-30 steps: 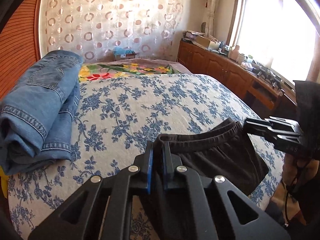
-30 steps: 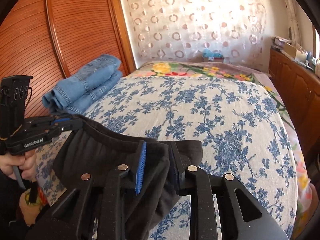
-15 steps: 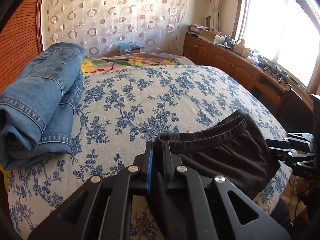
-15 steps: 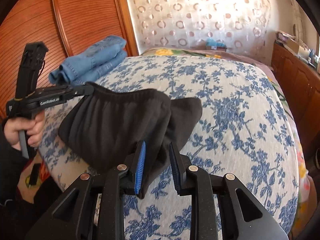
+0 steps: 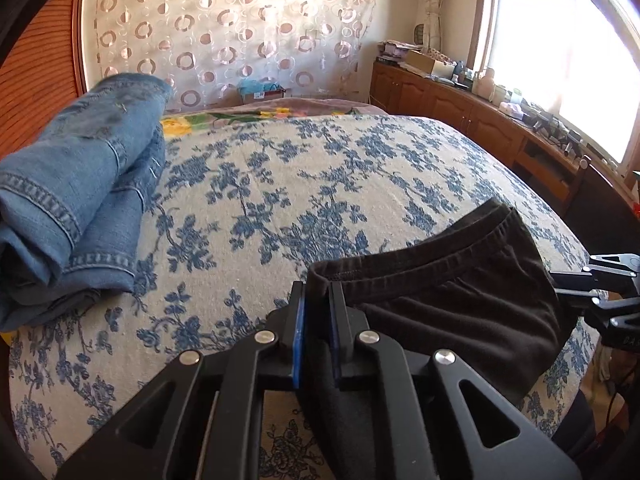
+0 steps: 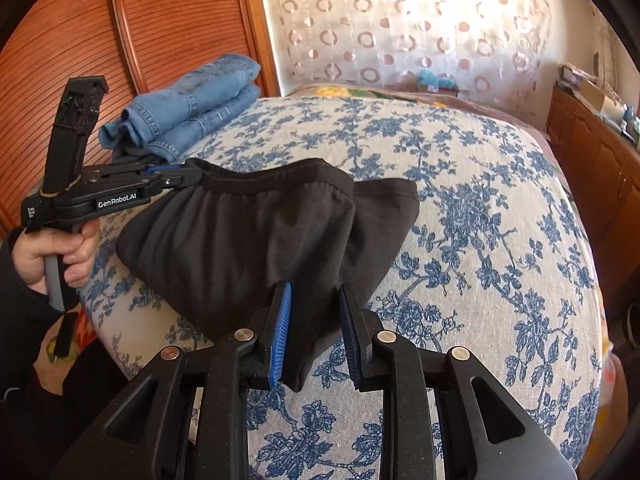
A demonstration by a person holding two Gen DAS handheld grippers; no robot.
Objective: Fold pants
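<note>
The black pants point(image 6: 256, 232) lie folded at the near edge of the bed point(image 6: 480, 208), spread over the blue-flowered bedspread point(image 5: 280, 184) with both grippers at them. The left gripper point(image 5: 318, 300) has the waistband corner between its blue pads; its jaws are just starting to open, a narrow gap, cloth still filling it and the pads still on it. A hand point(image 6: 60, 252) holds that tool by its handle, seen from the right wrist camera. The right gripper point(image 6: 314, 300) sits at the opposite end of the pants, jaws partly apart, a bunched fold of black fabric between them and pressed against the left pad. Over by the wooden wardrobe point(image 6: 80, 40), folded blue jeans point(image 5: 76, 184) rest in a stack, well apart from the pants.
</note>
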